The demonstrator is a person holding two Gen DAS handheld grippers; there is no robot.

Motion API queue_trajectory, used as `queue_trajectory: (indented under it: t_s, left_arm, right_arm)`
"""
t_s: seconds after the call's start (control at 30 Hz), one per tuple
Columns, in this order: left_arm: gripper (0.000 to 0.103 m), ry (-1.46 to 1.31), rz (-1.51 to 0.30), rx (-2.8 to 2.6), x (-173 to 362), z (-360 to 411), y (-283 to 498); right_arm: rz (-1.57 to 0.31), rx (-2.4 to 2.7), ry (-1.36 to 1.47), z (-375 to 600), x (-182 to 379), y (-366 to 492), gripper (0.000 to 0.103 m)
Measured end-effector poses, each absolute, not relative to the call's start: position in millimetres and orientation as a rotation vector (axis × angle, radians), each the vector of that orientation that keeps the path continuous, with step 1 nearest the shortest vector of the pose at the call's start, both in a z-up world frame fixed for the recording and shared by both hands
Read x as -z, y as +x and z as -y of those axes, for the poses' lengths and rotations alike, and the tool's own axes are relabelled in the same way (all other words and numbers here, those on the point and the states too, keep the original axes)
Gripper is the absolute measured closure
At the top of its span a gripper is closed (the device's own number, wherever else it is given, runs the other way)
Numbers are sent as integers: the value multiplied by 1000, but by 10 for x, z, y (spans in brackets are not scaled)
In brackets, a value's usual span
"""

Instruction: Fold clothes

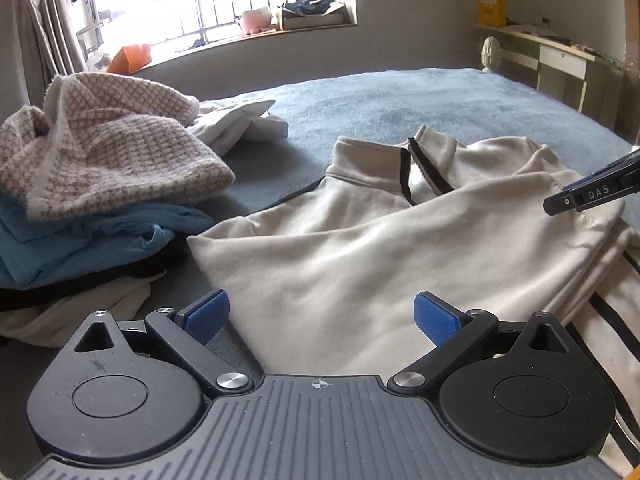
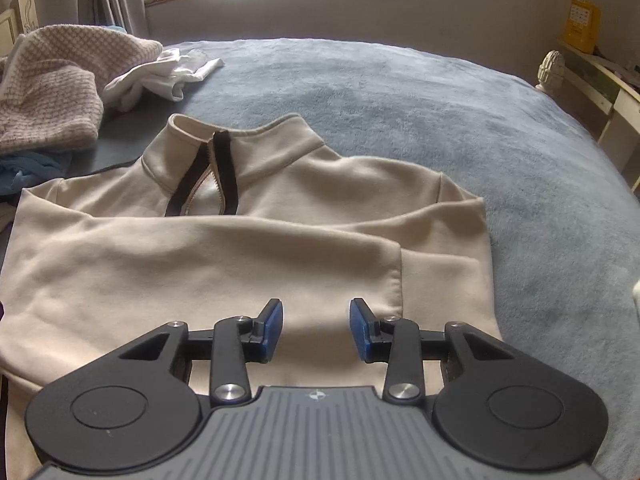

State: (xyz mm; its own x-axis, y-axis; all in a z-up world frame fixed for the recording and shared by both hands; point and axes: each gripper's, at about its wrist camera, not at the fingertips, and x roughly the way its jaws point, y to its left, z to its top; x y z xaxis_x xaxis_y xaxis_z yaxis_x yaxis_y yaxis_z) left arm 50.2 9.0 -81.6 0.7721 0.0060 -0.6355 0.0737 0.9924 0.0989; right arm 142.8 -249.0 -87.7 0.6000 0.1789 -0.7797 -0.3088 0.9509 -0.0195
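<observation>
We have the cream zip-neck top flat on the blue bedspread, collar at 12 o'clock, sleeves crossed. It looks soft and light; we'd pinch its hem corners. Left gripper and right gripper both gape empty. The clothes pile crowds 10 o'clock.

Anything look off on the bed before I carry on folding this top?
Mostly fine. The cream top lies flat, sleeves folded across, zip collar open. Only the white garment lies crumpled and unfolded on the blanket, beside the stack. No damage visible.
</observation>
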Motion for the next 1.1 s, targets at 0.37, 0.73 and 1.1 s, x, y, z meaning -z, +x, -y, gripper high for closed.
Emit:
queue_trajectory:
  t_s: [0.37,0.73,1.1]
  left_arm:
    - [5,-7,-655,108,811,-296,1337]
    - [10,-27,-809,99,1348,-220,1805]
    - [4,1,-785,91,1376,-184,1776]
  right_arm:
    - [-854,-299,-193,2166,814,1885,64]
    - [-884,-243,-122,2057,1013,2118,75]
    - [-782,-210,-16,2500,679,1630,76]
